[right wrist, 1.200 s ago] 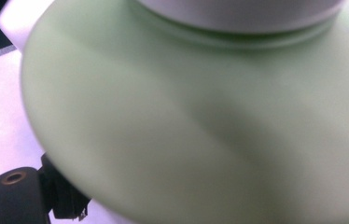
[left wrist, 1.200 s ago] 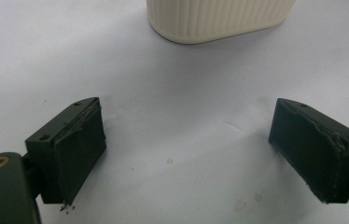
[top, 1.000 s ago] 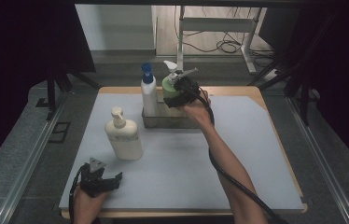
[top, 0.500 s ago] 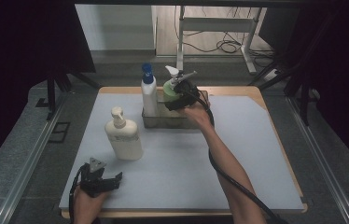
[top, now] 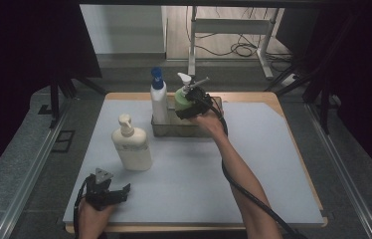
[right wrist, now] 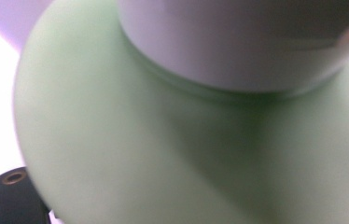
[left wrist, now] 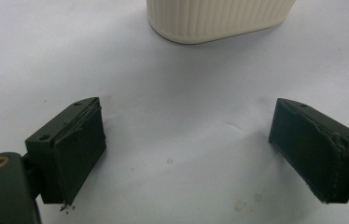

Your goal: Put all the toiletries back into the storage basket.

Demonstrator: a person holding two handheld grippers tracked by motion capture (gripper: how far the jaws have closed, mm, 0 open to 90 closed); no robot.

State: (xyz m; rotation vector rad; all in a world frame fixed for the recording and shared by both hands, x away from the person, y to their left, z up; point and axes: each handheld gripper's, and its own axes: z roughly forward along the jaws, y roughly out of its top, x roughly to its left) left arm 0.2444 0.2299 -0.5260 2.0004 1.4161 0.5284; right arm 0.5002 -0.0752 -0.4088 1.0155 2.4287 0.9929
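two bottles in tray (top: 209, 130) at far edge, open mat (top: 189, 174) nearer

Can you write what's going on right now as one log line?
right gripper: closed on green bottle in clear bin | left gripper: open, resting on table | cream pump bottle: upright

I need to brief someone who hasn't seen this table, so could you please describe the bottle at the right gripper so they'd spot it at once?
On the pale mat, look to the clear tray at the far edge. Two bottles stand in it; the green bottle is the right-hand one, with the right gripper on it. Its pale green body and white pump head set it apart from the white bottle with a blue cap beside it.
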